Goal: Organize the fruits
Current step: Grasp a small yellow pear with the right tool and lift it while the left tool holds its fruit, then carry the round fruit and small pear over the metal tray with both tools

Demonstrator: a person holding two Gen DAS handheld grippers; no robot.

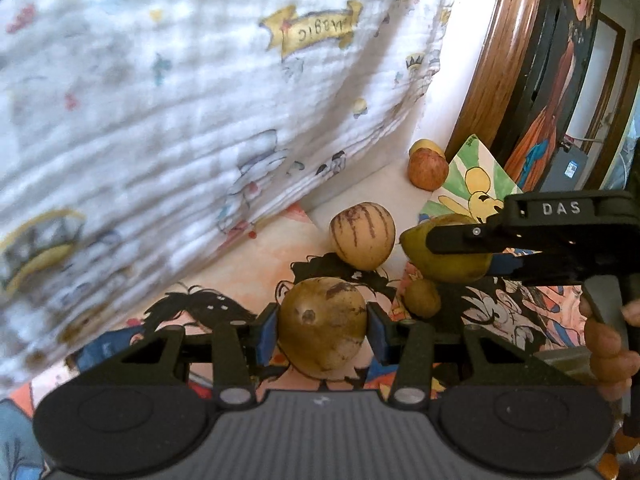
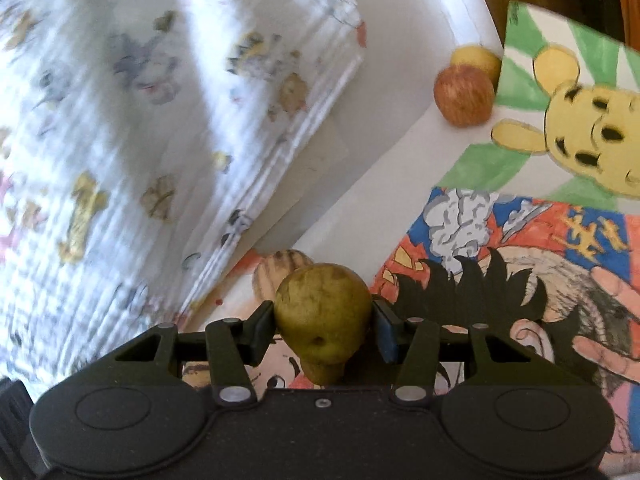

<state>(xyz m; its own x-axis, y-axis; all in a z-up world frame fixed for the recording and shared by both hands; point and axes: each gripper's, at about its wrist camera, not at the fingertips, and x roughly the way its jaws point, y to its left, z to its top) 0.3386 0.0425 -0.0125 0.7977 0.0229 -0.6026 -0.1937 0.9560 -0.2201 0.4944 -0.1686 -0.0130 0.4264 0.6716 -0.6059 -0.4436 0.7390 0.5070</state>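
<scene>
Your left claw [image 1: 322, 330] is clamped on a brown-green fruit [image 1: 322, 326] with a dark streak near its top; both blue pads [image 1: 267, 334] press its sides. It sits low centre in the left wrist view, above the cartoon-printed sheets [image 1: 520, 312] that cover the worktop.

Your right claw [image 2: 324, 326] grips a green pear [image 2: 322, 312], one finger on each flank, narrow end pointing back toward the camera. In the left wrist view that same claw comes in from 3 o'clock, marked "DAS", with the pear [image 1: 444, 256] held between its fingers and your hand [image 1: 608, 344] on the handle at 4 o'clock.

Loose fruit, left wrist view: a pale striped fruit [image 1: 362, 236] at 12 o'clock from your held fruit, resting on the sheets. A small brown fruit [image 1: 422, 298], possibly a kiwi, lies just beneath the pear, at 2 o'clock from your left claw. Farther off at 1 o'clock, a red apple [image 1: 428, 170] stands on the white surface with a yellow fruit [image 1: 424, 146] touching it from behind, both beside a yellow bear drawing [image 1: 476, 184].

A white printed cloth [image 1: 180, 100] fills the 9 to 12 o'clock side; blurred.
</scene>
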